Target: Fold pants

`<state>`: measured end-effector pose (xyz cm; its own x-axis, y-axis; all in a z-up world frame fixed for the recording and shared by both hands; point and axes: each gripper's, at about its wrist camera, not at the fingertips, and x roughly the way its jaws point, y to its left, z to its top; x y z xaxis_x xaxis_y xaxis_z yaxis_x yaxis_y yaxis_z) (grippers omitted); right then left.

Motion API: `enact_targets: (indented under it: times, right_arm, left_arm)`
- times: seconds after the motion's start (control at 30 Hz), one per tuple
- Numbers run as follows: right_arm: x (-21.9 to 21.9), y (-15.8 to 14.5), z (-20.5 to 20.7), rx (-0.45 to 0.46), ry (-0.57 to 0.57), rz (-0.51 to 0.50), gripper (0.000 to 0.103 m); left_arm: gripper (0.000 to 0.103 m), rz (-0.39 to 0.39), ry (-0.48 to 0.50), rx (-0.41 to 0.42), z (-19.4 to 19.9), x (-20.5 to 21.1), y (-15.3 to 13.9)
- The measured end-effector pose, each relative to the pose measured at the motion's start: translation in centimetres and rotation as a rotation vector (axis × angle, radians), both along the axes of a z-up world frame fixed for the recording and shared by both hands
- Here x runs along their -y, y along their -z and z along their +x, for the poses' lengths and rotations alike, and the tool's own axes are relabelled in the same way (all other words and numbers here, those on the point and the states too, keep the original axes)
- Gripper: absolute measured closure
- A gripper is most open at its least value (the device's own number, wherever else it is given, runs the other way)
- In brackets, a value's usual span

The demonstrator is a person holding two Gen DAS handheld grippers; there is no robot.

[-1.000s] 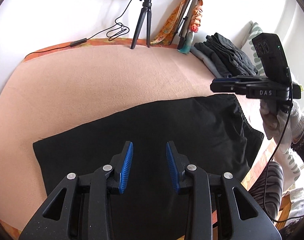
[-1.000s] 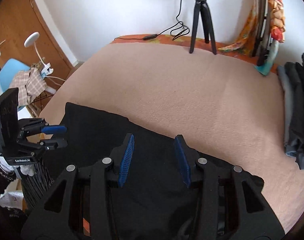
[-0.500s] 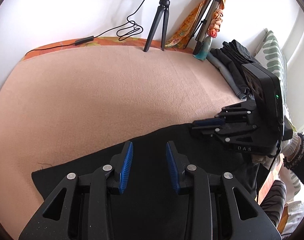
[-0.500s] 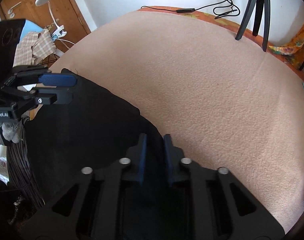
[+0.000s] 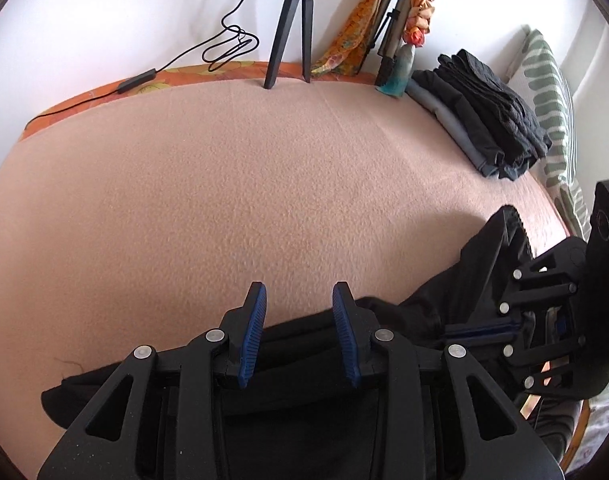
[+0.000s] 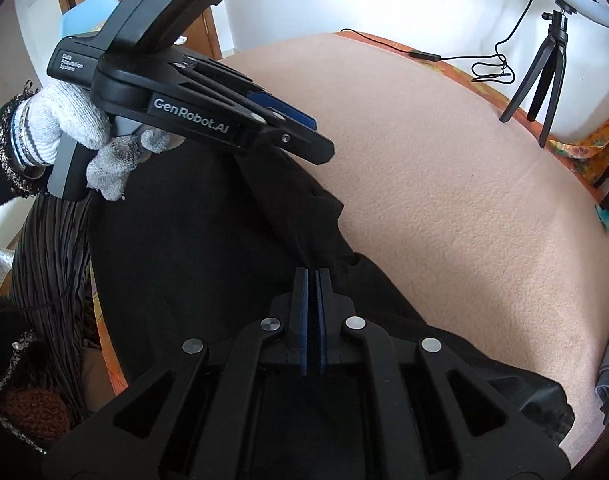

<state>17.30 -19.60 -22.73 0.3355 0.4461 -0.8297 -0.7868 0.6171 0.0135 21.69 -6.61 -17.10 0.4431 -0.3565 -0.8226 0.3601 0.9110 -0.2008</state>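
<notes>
Pants (image 6: 208,248) gripped at the far edge by the right gripper (image 6: 312,276).
Its jaws, parted a second ago, are now clamped on cloth; the left gripper (image 5: 298,308) is held part open, empty, above the pink blanket (image 5: 232,184).

Bare blanket (image 5: 264,184) beyond tripod (image 5: 290,20)

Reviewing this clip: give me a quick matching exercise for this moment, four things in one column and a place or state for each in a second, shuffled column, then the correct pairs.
Things
1. right gripper
2. left gripper
3. stack of folded clothes
4. black tripod

Places or states
A. standing at the far edge of the bed, by the wall
B. jaws apart, over the far edge of the black pants
C. jaws closed on a fold of the black pants
D. lying at the far right of the pink blanket, beside a striped pillow

Pairs: 1-C, 2-B, 3-D, 4-A
</notes>
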Motion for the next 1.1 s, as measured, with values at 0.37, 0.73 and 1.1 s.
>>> enact_targets:
  times: [0.37,0.73,1.1]
  right_arm:
    - [1.3,-1.6,2.3,-0.122,0.058,0.153,0.059]
    - [-2.7,0.8,3.9,-0.111,0.008,0.029,0.093]
    - [-3.0,1.9,10.4,-0.056,0.168,-0.061,0.096]
  left_arm:
    - [0.071,0.028,-0.025,0.021,-2.9,-0.5,2.4]
    - [0.071,0.017,-0.147,0.129,-4.4,-4.1,-0.4]
    - [0.071,0.035,-0.316,0.091,-6.2,-9.9,0.9]
